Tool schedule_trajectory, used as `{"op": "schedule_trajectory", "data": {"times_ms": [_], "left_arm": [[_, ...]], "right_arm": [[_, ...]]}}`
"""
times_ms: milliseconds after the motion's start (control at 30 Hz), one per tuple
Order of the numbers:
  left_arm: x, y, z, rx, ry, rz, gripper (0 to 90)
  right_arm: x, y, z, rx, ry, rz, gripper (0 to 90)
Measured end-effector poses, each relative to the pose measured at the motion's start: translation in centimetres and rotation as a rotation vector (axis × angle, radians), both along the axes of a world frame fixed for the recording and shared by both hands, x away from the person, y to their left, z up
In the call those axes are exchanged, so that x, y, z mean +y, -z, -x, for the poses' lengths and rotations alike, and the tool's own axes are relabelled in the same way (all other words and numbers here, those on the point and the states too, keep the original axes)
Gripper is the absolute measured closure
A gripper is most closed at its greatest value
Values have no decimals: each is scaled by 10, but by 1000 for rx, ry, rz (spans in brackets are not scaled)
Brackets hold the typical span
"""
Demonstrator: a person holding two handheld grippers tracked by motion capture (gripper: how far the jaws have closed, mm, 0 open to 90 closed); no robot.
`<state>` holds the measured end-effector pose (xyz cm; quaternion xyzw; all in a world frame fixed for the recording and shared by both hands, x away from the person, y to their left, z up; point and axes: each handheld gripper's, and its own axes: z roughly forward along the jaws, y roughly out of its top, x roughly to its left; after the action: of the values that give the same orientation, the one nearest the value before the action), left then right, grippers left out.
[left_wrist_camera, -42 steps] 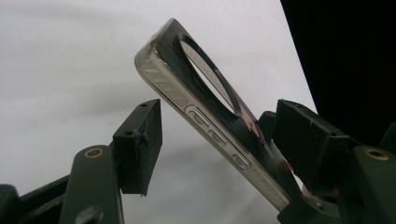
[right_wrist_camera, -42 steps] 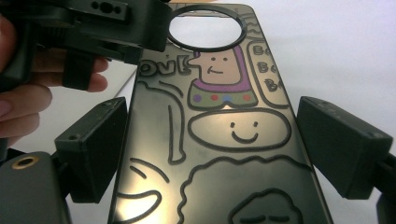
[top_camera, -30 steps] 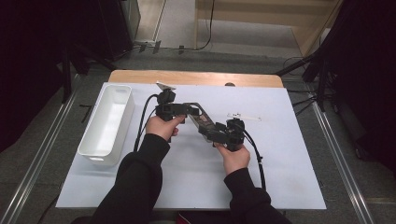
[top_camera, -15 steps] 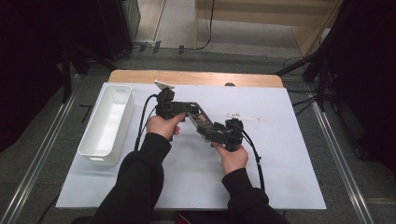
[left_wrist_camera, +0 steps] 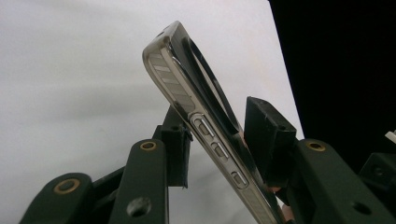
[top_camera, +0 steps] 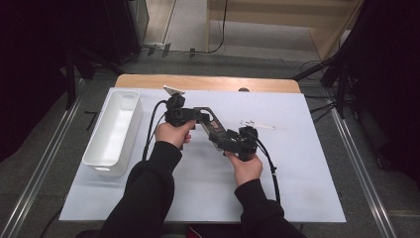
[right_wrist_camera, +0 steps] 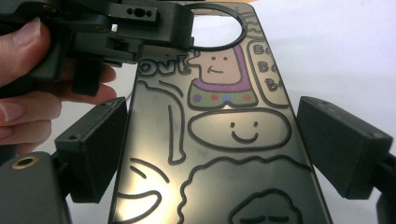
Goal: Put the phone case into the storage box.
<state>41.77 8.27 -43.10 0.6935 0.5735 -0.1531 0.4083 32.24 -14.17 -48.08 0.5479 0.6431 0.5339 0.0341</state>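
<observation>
The phone case (top_camera: 213, 125) hangs in the air over the middle of the surface (top_camera: 307, 188), bridged between both claws. The right claw (top_camera: 224, 141) grips its lower end by the two long edges, pads pressed in on either side of the cartoon-printed back (right_wrist_camera: 219, 154), which keeps the case flat and steady as an anchor. The left claw (top_camera: 200, 115) comes in at the camera-cutout end, pads (left_wrist_camera: 268, 135) either side of the thin wall with the side buttons. Its jaws have just been closing, the case between them, now narrow and seemingly touching the rim. That looks like a two-handed hold for flexing or passing the case. Against the earlier frames both hands sit in the same spot. The white tray (top_camera: 115, 130) waits by the left edge, and a small clear item (top_camera: 257, 124) lies toward the right.
</observation>
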Motion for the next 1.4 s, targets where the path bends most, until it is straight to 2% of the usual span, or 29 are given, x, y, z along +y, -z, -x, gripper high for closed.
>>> {"op": "schedule_trajectory", "data": {"times_ms": [567, 767, 1000, 1067, 1400], "left_arm": [[2, 3, -3, 38, -6, 29, 673], [4, 4, -4, 53, -7, 70, 696], [5, 4, -5, 55, -11, 83, 712], [5, 5, -5, 62, -13, 104, 718], [7, 6, -6, 67, -7, 119, 737]], "right_arm": [[2, 1, 0, -1, 4, 12, 107], [3, 2, 0, 1, 5, 12, 107], [3, 2, 0, 1, 3, 11, 107], [3, 2, 0, 3, 4, 10, 107], [4, 3, -1, 3, 3, 7, 107]]}}
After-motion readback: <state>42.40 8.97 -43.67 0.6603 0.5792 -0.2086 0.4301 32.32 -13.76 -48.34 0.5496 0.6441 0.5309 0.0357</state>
